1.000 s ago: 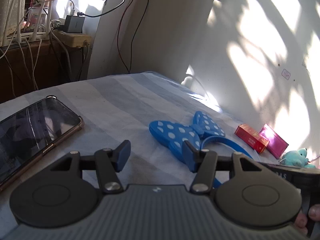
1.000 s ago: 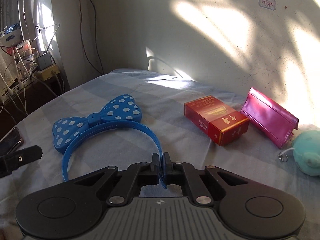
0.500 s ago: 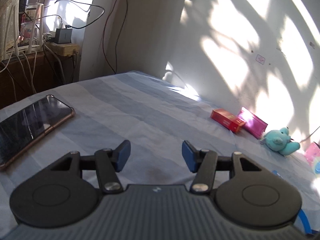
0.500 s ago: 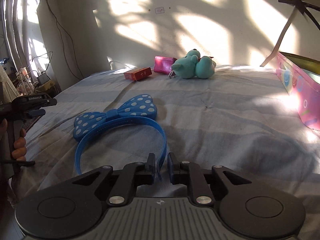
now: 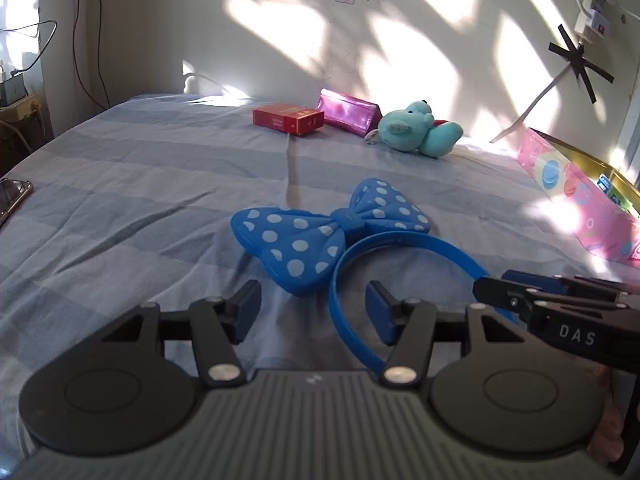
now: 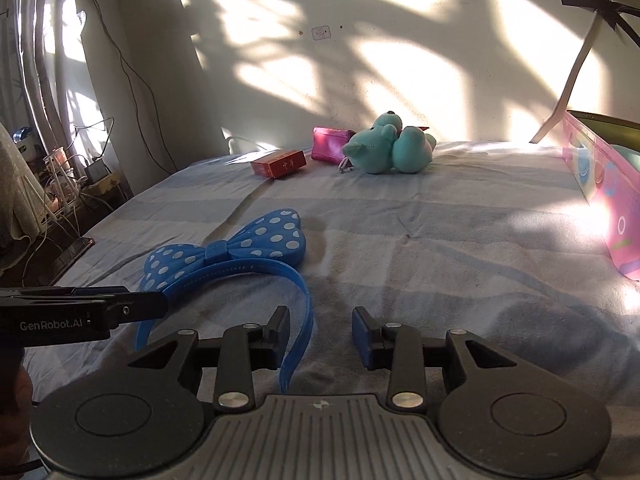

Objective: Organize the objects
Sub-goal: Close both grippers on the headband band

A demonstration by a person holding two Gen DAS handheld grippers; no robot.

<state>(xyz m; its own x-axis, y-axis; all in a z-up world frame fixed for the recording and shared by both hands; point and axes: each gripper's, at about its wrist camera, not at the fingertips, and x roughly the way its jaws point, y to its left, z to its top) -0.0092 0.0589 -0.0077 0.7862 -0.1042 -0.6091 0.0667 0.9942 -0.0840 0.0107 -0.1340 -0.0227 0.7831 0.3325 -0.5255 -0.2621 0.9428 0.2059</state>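
Note:
A blue headband with a white-dotted bow (image 5: pixel 332 236) lies flat on the striped bed sheet (image 5: pixel 160 200). It also shows in the right wrist view (image 6: pixel 224 256). My left gripper (image 5: pixel 312 312) is open, with one end of the band lying between its fingers. My right gripper (image 6: pixel 320 340) is open, with the band's other end between its fingers, nearer the left one. Neither gripper holds anything. A red box (image 5: pixel 288 119), a magenta pouch (image 5: pixel 348 111) and a teal plush toy (image 5: pixel 416 130) lie near the far wall.
A pink patterned box (image 5: pixel 580 200) stands open at the right edge of the bed. A phone (image 5: pixel 12 196) lies at the left edge. Cables and a power strip (image 6: pixel 96 176) sit beyond the bed's left side. The wall is close behind.
My right gripper has opened and let go of the headband, which now lies on the sheet. My left gripper has swung right and now faces the headband.

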